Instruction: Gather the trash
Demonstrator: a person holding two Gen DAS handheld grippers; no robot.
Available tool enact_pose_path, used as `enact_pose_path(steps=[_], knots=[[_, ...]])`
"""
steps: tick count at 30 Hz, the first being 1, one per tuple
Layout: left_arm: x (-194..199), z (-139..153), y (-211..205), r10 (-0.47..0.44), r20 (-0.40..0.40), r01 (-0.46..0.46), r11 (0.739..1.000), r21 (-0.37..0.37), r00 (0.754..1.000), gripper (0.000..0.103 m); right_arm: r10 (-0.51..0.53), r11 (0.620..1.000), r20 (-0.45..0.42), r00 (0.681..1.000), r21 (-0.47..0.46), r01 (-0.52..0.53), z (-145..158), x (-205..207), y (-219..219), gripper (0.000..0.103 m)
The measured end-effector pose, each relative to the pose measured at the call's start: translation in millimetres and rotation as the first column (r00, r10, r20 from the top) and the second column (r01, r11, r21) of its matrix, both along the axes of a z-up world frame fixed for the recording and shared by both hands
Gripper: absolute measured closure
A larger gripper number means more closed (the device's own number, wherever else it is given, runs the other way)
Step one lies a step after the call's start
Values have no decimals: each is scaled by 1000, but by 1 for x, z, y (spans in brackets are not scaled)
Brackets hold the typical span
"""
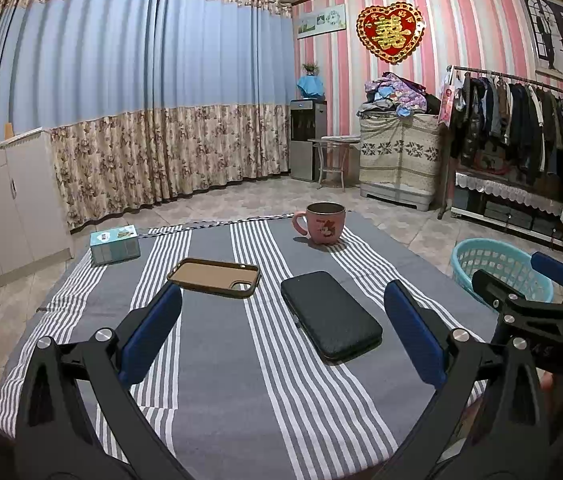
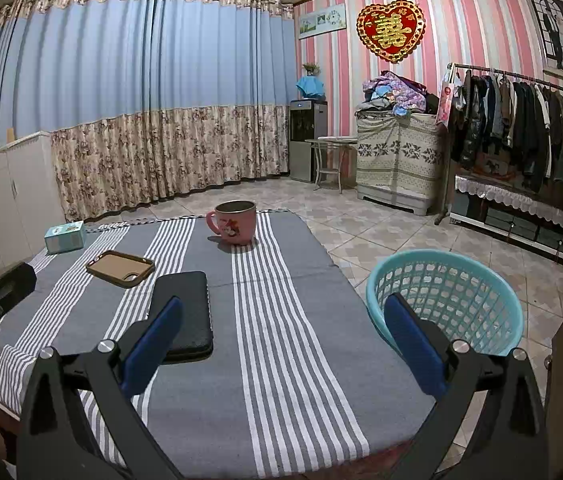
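Observation:
A striped grey cloth covers the table [image 1: 217, 380] [image 2: 281, 360]. On it lie a brown phone case [image 1: 214, 277] [image 2: 120, 268], a black flat case [image 1: 331, 316] [image 2: 185, 312], a pink mug [image 1: 323, 223] [image 2: 233, 222] and a teal tissue box [image 1: 115, 244] [image 2: 64, 237]. A turquoise basket [image 1: 497, 272] [image 2: 445, 300] stands on the floor right of the table. My left gripper [image 1: 281, 320] hovers open over the near table, empty. My right gripper [image 2: 281, 320] is open and empty near the table's right edge, beside the basket; it also shows in the left wrist view [image 1: 521, 280].
White cabinets [image 1: 1, 200] line the left wall. A clothes rack [image 2: 521, 120], a covered cabinet with piled clothes [image 2: 397, 152], a small round table [image 2: 331, 160] and a water dispenser [image 2: 305, 140] stand at the far right. Tiled floor [image 2: 381, 224] lies beyond the table.

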State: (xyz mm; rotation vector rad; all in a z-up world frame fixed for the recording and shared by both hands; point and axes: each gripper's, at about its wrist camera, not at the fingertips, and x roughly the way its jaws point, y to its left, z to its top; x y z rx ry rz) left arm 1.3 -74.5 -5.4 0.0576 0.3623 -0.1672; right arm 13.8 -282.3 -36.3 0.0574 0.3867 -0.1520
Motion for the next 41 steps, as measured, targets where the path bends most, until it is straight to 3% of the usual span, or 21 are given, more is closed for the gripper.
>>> enact_pose_path(steps=[41], knots=[[-4,-1,6,-10,5,10,1000,-1,1000,5,-1,1000,1,1000,-7,1,0,-1,-2,5]])
